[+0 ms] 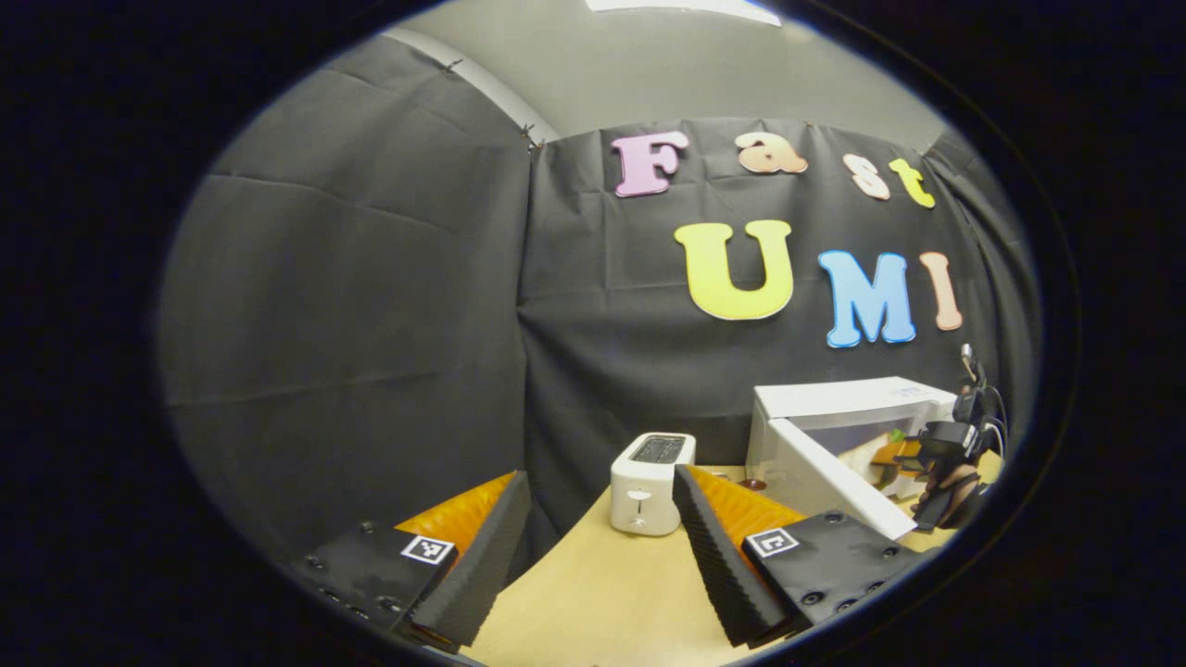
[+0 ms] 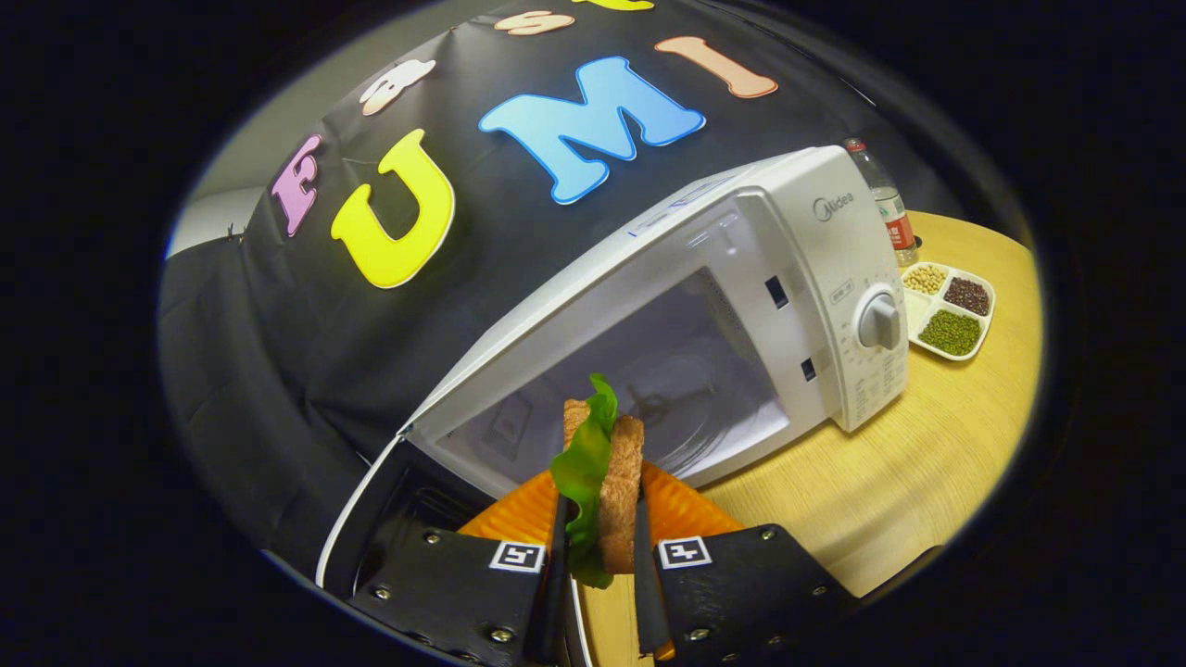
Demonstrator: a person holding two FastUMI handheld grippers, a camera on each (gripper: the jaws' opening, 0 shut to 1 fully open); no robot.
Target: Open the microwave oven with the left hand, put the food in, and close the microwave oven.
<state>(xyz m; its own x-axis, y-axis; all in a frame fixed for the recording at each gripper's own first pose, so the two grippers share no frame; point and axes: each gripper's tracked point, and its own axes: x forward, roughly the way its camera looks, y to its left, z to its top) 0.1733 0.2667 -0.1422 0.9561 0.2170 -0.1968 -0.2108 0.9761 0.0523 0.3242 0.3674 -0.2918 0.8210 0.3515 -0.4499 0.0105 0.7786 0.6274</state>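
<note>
Item one: my left gripper, fingers spread wide with nothing between them, hanging over the pale wooden tabletop.

Item two: white two-slot plastic toaster, upright on that tabletop straight ahead of my left gripper, in front of the black cloth wall. The left gripper view has it.

Item three: white box-shaped microwave oven, to the right in the left gripper view, its door swung open toward the camera. My other tool and the hand holding it sit at the oven's mouth there, small and dark.

Item four: the right gripper view, close up on the same microwave oven. The lit cavity stands open; the round dial sits on the control panel to the right; the dark inner face of the open door lies at lower left.

Item five: my right gripper, pinching an upright sandwich of brown toasted bread with a green lettuce leaf. The sandwich is held just in front of the open cavity.

Item six, in the right gripper view: a white four-compartment tray of beans and grains on the table to the right of the oven, and a clear plastic bottle with a red label behind it.
</note>
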